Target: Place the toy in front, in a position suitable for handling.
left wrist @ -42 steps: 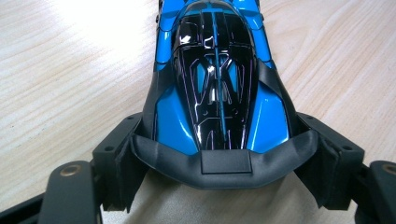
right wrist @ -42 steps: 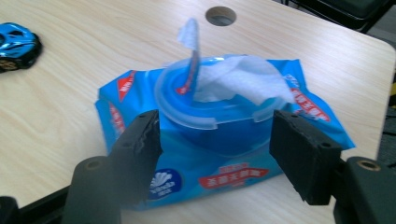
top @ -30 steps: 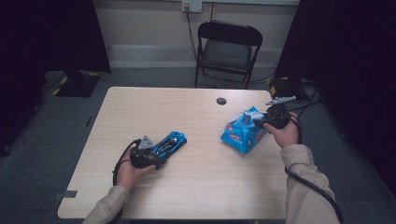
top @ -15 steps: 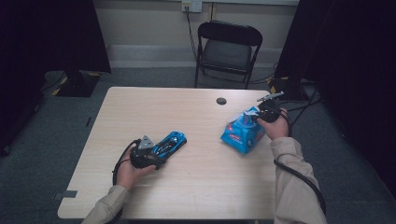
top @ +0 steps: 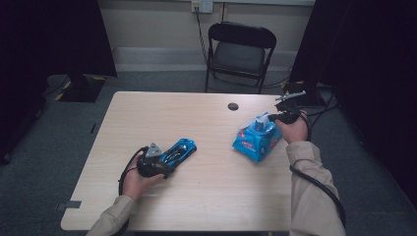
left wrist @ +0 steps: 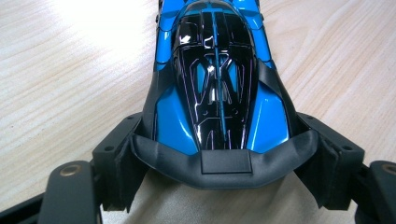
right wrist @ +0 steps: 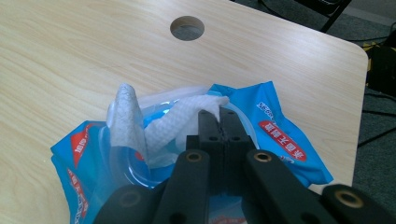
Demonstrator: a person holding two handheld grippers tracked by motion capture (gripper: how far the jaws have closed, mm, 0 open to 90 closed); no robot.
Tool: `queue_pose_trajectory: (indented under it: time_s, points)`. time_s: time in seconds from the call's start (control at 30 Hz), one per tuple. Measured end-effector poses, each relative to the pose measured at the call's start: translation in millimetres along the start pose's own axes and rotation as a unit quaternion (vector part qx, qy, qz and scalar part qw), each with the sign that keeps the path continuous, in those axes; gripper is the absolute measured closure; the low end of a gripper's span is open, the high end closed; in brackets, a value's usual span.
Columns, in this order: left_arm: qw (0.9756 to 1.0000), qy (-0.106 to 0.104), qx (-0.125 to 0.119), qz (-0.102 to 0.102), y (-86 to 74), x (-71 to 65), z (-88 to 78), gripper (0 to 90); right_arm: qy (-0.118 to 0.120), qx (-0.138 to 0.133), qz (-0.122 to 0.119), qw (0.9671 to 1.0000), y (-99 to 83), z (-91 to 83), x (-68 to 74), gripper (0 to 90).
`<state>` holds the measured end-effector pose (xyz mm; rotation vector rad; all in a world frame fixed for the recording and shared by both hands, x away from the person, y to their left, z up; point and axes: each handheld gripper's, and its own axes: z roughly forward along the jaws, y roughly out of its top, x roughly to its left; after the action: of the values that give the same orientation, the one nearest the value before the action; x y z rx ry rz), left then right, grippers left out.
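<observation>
High view shows the pale wooden bench (top: 206,196) across the middle of the frame, with a person's forearms coming in from the bottom edge. At lower left of centre, the left tongs (top: 158,162) pinch the rear of a glossy blue and black toy racing car (top: 178,150), which lies on the bench with its nose pointing toward the upper right. In the left gripper view the car (left wrist: 215,79) runs up the middle of the frame, its black rear bumper squeezed between the two padded jaws, and a pale cloth (left wrist: 219,205) lies under its tail at the bottom.

At right of centre in the high view sits a blue plastic pack of wet wipes (top: 256,140), and the right tongs (top: 273,118) sit at its upper edge. In the right gripper view the right tongs (right wrist: 220,120) have just been closing and are now pressed together on the tip of a white textured wipe (right wrist: 184,119) that rises out of the pack's (right wrist: 275,135) clear opening. A round cable hole (right wrist: 187,28) in the bench lies at the top of that frame.
</observation>
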<state>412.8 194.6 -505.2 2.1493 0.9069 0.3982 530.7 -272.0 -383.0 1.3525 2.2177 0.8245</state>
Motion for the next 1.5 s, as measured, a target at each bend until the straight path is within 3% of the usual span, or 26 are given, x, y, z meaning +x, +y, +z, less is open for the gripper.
queue_pose_trajectory:
  time_s: [0.13,0.2,0.27,0.3,0.4,0.5,0.67,0.7,0.77,0.8,0.87,1.03,1.5]
  points:
    - [1.0,-0.001,-0.001,0.0,-0.1,0.1,0.1,24.1,0.005,-0.008,0.008,0.9999,-2.0,-0.1,-0.4,88.1]
    - [1.0,0.0,0.0,0.0,0.0,0.1,0.1,24.1,0.0,-0.011,0.017,0.9998,-3.8,2.7,-1.7,79.6]
    - [1.0,-0.001,-0.001,0.0,0.0,0.0,0.1,24.1,-0.008,-0.011,0.027,0.9995,-5.2,7.2,-3.4,59.2]
    - [1.0,0.0,0.0,0.0,0.0,0.0,0.0,24.1,-0.012,-0.015,0.031,0.9993,-5.8,9.1,-4.2,61.2]
    - [1.0,-0.001,0.0,0.0,0.0,0.1,0.1,24.1,0.004,-0.02,0.042,0.9989,-5.9,15.3,-4.6,51.3]
    - [1.0,0.0,0.0,0.0,-0.1,0.0,0.1,24.1,0.006,-0.01,0.033,0.9994,-5.1,22.6,-0.7,46.6]
    - [1.0,-0.001,-0.001,0.0,-0.1,0.1,0.1,24.1,0.024,-0.011,0.036,0.999,-6.5,34.6,7.1,51.3]
    - [1.0,0.0,0.0,0.0,0.0,0.1,0.0,24.1,0.026,-0.008,0.036,0.999,-7.0,35.7,7.6,56.0]
    - [1.0,0.0,0.0,0.0,0.0,0.0,0.0,24.1,0.028,-0.013,0.032,0.999,-8.3,35.6,9.4,75.8]
    - [1.0,-0.001,-0.001,0.0,-0.1,0.1,0.1,24.1,0.044,-0.012,0.029,0.9985,-8.7,35.8,9.4,82.4]
    - [1.0,0.0,0.0,0.0,0.0,0.0,0.0,24.1,0.047,-0.007,0.025,0.9985,-9.1,34.6,9.5,88.8]
    - [1.0,0.0,-0.001,0.0,0.0,0.1,0.1,24.1,0.057,-0.018,0.056,0.9966,-9.1,25.7,4.1,89.8]
    - [1.0,0.0,0.0,-0.001,0.0,-0.1,0.1,24.1,0.058,-0.045,0.076,0.9943,-0.7,-1.6,-5.5,90.0]
